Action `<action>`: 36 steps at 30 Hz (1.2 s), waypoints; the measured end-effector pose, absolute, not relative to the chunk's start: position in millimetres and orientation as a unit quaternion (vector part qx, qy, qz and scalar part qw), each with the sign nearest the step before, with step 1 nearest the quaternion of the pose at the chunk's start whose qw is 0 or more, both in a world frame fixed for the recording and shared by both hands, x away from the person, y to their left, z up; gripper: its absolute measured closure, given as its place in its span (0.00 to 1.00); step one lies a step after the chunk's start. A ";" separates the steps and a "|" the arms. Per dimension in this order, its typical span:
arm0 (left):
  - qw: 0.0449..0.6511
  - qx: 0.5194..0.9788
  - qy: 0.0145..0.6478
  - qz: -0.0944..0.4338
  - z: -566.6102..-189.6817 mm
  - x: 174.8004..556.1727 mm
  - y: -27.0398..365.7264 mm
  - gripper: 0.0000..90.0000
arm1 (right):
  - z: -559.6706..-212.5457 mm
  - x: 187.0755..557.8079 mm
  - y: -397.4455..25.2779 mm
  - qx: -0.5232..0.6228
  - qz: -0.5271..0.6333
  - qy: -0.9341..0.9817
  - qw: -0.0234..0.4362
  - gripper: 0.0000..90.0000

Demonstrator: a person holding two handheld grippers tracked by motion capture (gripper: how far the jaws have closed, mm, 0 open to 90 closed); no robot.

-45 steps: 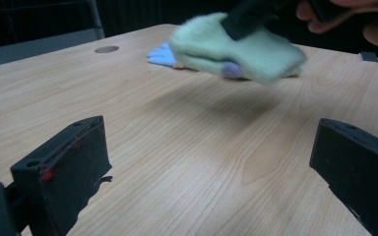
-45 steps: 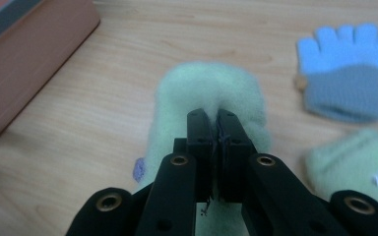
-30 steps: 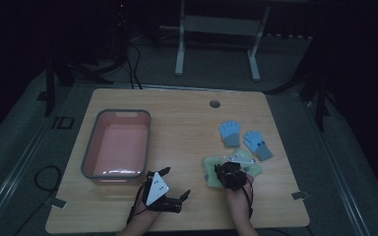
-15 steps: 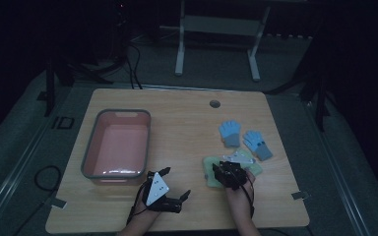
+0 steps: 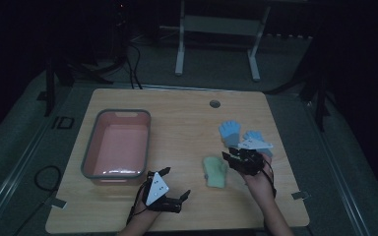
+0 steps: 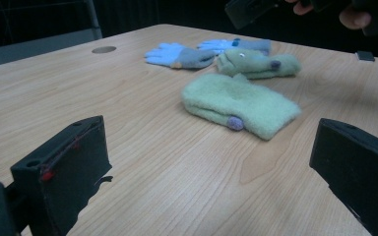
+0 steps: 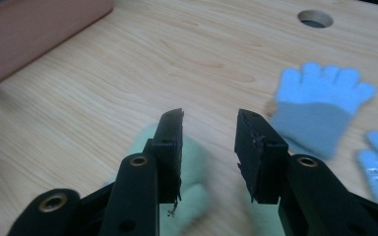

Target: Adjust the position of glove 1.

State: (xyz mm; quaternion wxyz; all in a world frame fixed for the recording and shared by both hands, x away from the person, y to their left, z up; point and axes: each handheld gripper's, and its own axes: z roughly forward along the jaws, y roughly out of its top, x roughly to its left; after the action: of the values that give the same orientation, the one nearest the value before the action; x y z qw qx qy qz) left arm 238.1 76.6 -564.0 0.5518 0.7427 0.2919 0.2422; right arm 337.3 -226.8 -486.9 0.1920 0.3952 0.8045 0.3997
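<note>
On the wooden worktop [image 5: 177, 123], a green mitten [image 5: 215, 171] now lies free, left of the right hand-held gripper [image 5: 232, 160], which has risen with jaws slightly apart and empty. The second green mitten [image 6: 256, 64] lies behind. The left hand-held gripper [image 5: 174, 189] stays spread wide near the pink basin [image 5: 117, 147]; probably the mitten goes there next.

We see a desk [image 6: 142, 162] of pale wood with a fine lengthwise grain, smooth and matt with only a faint sheen. On it lies a green mitten [image 6: 238, 103] of thick fleecy cloth, fuzzy and matt, and a second green mitten [image 6: 256, 64] of the same soft nap behind it. The blue gloves [image 6: 179, 55] look knitted, finer in texture, with grey cuffs. The tub [image 5: 118, 145] appears to be smooth pink plastic with a grey rim, its floor slightly glossy. Both grippers' jaws look like matt black plastic, a little rough at the edges.
</note>
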 end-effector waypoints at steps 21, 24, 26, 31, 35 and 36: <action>0.556 0.738 0.294 0.244 -564.2 237.7 77.5 0.02 | -496.1 365.3 -313.9 0.331 0.377 0.850 0.161 0.68; 0.555 0.739 0.294 0.245 -564.2 237.6 77.2 0.02 | -503.8 369.9 -317.0 0.322 0.371 0.857 0.154 0.68; 0.555 0.739 0.294 0.244 -564.2 237.7 77.1 0.02 | -509.7 373.2 -317.3 0.321 0.372 0.858 0.149 0.68; 0.556 0.738 0.295 0.245 -564.2 237.6 77.5 0.02 | -526.9 379.1 -311.5 0.317 0.372 0.862 0.138 0.63; 0.556 0.738 0.295 0.245 -564.3 237.5 77.5 0.02 | -541.4 381.9 -307.6 0.311 0.346 0.873 0.145 0.63; 0.556 0.738 0.295 0.245 -564.3 237.5 77.5 0.02 | -542.5 381.7 -307.8 0.314 0.347 0.872 0.144 0.64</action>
State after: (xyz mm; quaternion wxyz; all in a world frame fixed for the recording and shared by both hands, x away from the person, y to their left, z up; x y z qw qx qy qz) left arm 237.5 77.5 -564.3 0.5561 0.7375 0.2949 0.2446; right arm 381.7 -307.8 -542.5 0.1440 0.3140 0.8718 0.3473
